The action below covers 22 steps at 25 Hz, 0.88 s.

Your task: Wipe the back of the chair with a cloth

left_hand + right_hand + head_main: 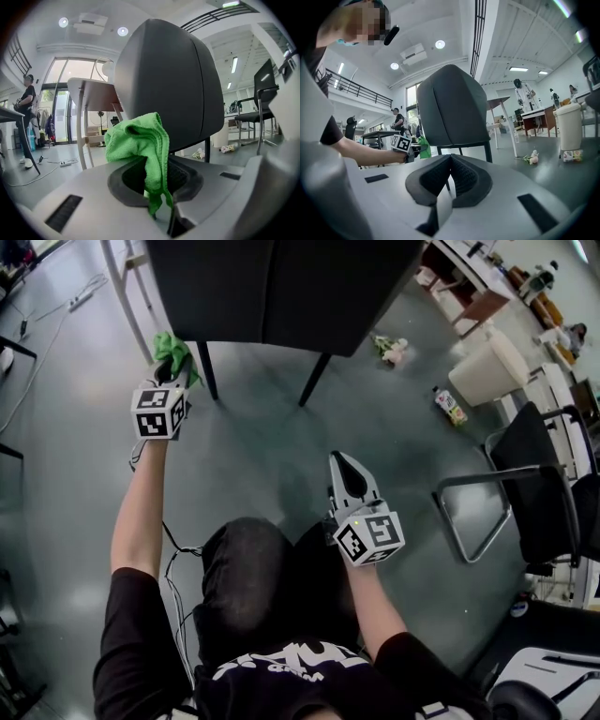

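Right claw, jaws together, holds nothing; left claw clamped on green cloth.
I see the cloth at the lower left corner of the dark chair back, just beside it; contact I cannot confirm.

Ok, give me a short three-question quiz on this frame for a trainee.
1. True or false: the right gripper holds the green cloth.
2. Where is the cloth? A) on the floor B) clamped in the left gripper's jaws C) on a desk
3. Fill in: the right gripper's jaws are ___.
Key: 1 false; 2 B; 3 shut, with nothing between them.
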Available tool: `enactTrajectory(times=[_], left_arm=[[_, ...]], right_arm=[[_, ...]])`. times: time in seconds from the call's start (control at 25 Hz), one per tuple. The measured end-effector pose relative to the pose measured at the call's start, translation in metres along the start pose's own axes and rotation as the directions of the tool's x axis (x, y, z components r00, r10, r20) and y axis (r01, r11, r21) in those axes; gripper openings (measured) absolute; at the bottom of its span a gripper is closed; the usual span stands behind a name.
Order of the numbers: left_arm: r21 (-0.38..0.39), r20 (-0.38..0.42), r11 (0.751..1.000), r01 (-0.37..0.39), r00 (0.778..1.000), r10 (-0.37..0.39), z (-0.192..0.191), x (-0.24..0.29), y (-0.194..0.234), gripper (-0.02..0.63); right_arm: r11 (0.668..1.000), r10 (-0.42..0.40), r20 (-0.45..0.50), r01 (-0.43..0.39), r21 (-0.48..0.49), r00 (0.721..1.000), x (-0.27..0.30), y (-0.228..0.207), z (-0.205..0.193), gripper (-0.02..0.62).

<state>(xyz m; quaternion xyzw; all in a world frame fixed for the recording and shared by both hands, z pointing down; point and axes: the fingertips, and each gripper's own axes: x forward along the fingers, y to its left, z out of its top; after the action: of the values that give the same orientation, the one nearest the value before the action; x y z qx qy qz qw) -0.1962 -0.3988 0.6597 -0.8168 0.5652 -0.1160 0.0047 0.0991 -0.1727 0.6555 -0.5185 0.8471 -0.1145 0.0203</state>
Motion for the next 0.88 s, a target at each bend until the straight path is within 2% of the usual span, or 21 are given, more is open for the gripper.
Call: enactTrajectory(times=[0.16, 0.32, 0.56, 0.72, 0.88], left_arm=[[0.002, 0.023, 0.999, 0.055, 0.998, -0.055, 0.009, 0.014, -0.03, 0.064], [0.028, 0.032, 0.989, 0.146, 0.989, -0.147, 0.016, 0.03, -0.083, 0.064], [0.058, 0.055, 0.957, 0.283, 0.957, -0.286, 0.04, 0.049, -0.171, 0.064], [0.06, 0.063, 0.939, 0.339, 0.937, -0.343, 0.049, 0.056, -0.209, 0.064], [0.107, 0.054, 0.906, 0.411, 0.907, -0.418, 0.052, 0.061, -0.25, 0.064]], right_arm=[[1.0, -0.017, 0.004, 0.017, 0.002, 1.0, -0.004, -0.004, 0.0, -0.003], [1.0, -0.031, 0.007, 0.031, 0.005, 1.0, -0.009, -0.01, -0.001, -0.003], [0.999, -0.048, 0.015, 0.048, 0.018, 0.999, -0.015, -0.014, 0.0, -0.003], [0.998, -0.054, 0.016, 0.054, 0.018, 0.998, -0.016, -0.015, 0.0, -0.003], [0.998, -0.065, 0.014, 0.064, 0.02, 0.998, -0.02, -0.017, -0.003, -0.003]])
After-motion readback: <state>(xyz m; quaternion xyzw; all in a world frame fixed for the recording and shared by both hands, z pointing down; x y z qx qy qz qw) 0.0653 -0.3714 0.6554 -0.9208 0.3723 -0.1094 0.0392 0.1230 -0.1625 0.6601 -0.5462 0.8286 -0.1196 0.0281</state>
